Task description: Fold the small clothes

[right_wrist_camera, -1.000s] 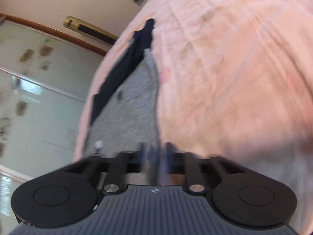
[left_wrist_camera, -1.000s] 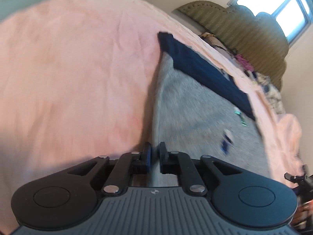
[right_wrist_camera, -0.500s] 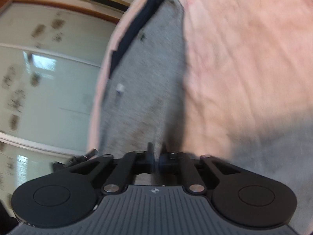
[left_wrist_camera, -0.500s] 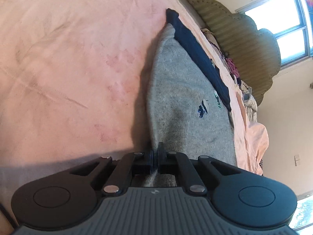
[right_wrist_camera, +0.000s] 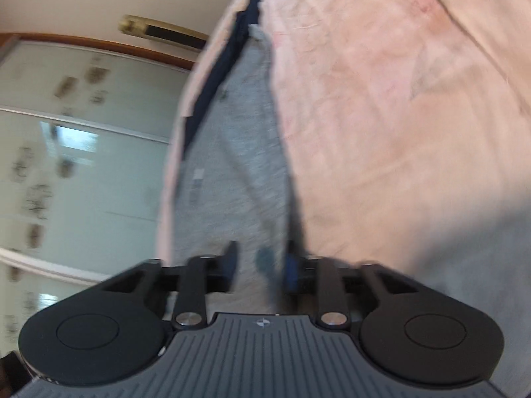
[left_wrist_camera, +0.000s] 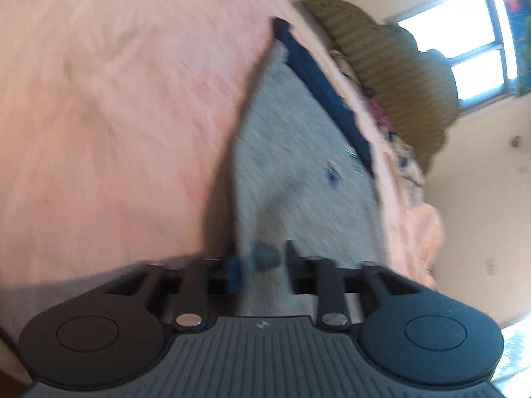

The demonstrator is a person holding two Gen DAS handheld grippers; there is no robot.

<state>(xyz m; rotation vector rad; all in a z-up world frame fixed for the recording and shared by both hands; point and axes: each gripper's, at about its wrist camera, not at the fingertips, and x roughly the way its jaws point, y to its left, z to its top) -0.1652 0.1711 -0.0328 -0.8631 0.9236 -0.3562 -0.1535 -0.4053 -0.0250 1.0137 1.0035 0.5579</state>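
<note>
A grey garment [left_wrist_camera: 298,152] with a navy band [left_wrist_camera: 318,79] lies spread on the pink bed [left_wrist_camera: 116,116]. Half a second ago both tools pinched its near edge. Now the left tool [left_wrist_camera: 260,260] and right tool [right_wrist_camera: 260,263] have just been opening; fabric sits between the parted jaws, unpressed.

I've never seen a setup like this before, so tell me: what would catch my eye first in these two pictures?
Most striking is the grey garment with a dark navy band along one edge, lying flat on a big pink bedsheet. At the bottom of each view sits a black tool, left and right, whose jaws have just been opening, with grey cloth lying loose between them. A bright window glows at upper right in the left view.
</note>
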